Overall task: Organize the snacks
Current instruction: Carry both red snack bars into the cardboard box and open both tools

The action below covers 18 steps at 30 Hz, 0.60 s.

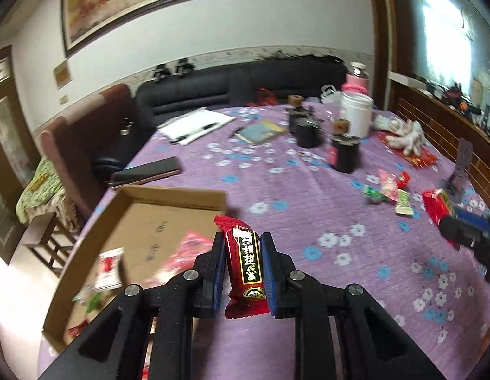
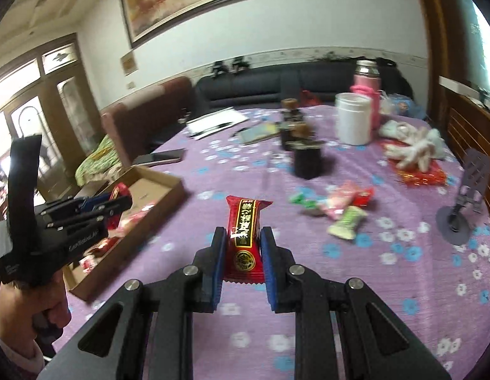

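Purple floral tablecloth (image 1: 308, 190), blurred cardboard tray (image 1: 168, 215) contents; each gripper (image 1: 243, 247) (image 2: 243, 240) clenched around a red snack packet (image 1: 245, 266) (image 2: 246, 237).

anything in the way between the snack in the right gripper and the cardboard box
Nothing on the tablecloth blocks it. The red snack packet in the right gripper faces bare cloth up to the cardboard box. Only the left gripper, holding its own packet, hangs over the box.

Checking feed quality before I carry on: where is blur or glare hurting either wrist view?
Left wrist view: the open brown cardboard box and the wrappers inside are motion-smeared, window glare blows out the upper right; the red snack packet stays sharp. Right wrist view: black canisters smeared, glare at both edges, heavy fisheye bending.
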Available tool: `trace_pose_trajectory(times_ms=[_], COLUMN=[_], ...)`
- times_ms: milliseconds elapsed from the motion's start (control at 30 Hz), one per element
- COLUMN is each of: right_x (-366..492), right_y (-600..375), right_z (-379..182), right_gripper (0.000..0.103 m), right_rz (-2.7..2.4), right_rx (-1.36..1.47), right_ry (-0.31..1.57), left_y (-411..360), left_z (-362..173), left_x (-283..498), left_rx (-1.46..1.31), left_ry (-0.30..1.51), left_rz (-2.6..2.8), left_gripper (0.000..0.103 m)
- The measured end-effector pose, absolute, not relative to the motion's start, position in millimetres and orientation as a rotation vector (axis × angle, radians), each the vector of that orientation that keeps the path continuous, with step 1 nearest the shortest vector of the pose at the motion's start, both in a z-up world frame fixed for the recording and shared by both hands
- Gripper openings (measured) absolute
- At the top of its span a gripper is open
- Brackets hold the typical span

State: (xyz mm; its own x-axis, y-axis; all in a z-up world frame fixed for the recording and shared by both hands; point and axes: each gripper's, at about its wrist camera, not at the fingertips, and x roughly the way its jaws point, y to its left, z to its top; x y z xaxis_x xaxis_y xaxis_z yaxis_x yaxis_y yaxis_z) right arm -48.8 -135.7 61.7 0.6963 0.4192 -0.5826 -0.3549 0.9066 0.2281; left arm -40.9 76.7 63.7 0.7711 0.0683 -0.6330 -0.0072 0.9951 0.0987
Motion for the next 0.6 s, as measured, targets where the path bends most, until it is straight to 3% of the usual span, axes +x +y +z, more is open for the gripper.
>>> trace_pose_trajectory(times_ms=[600], right_x=[-55.0], right_y=[-39.6], right_z=[68.4], right_gripper=[0.021], right_rz=[0.564], right_rx=[0.006], right_ry=[0.692], left_y=[169.3], left_z=[68.7], left_x=[-68.8], left_rx=[0.004], left_ry=[0.663], left_rz=[0.199], left_gripper=[0.022])
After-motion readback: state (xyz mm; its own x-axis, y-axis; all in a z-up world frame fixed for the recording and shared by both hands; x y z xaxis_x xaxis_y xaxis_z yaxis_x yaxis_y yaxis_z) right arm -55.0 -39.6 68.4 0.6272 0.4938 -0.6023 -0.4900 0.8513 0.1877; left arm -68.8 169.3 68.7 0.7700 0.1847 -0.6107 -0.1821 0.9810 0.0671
